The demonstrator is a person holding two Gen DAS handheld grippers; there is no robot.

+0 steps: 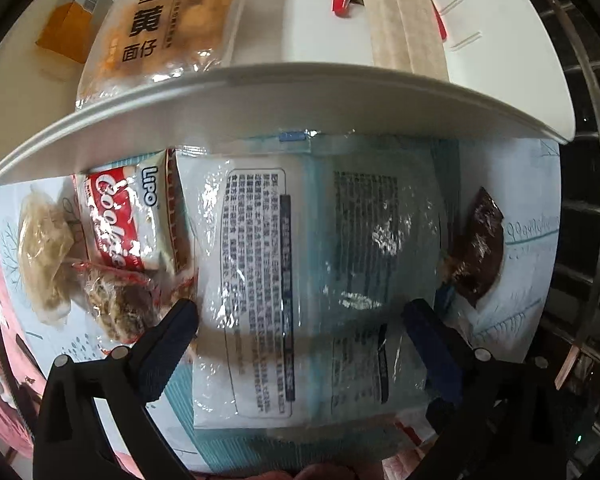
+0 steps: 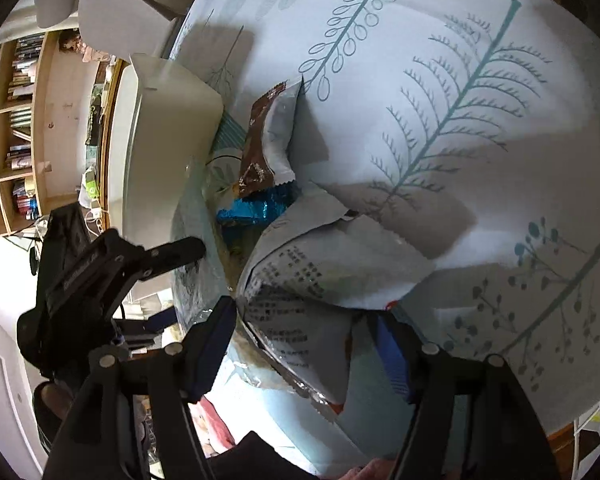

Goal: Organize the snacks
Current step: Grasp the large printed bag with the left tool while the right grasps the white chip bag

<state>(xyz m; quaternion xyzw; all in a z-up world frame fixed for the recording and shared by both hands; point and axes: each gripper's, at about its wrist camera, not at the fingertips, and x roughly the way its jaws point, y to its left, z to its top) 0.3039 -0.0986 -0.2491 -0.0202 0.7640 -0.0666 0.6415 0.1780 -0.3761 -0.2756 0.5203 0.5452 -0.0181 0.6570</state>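
surface cover (image 2: 440, 80): pale cloth, teal leaf and fern prints
bookshelf (image 2: 16, 128): wooden, books upright, far left
rack (image 1: 580, 160): wire grid, right edge

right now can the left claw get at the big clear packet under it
Probably yes: the left claw is open and straddles the big clear packet, with nothing over it; the white bin sits just beyond.

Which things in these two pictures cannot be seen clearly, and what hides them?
- Left wrist view: the red cookie pack is partly under the white bin's rim.
- Left wrist view: print on the large clear bag is glare-blurred.
- Right wrist view: the blue foil packet lies partly under the grey packet.
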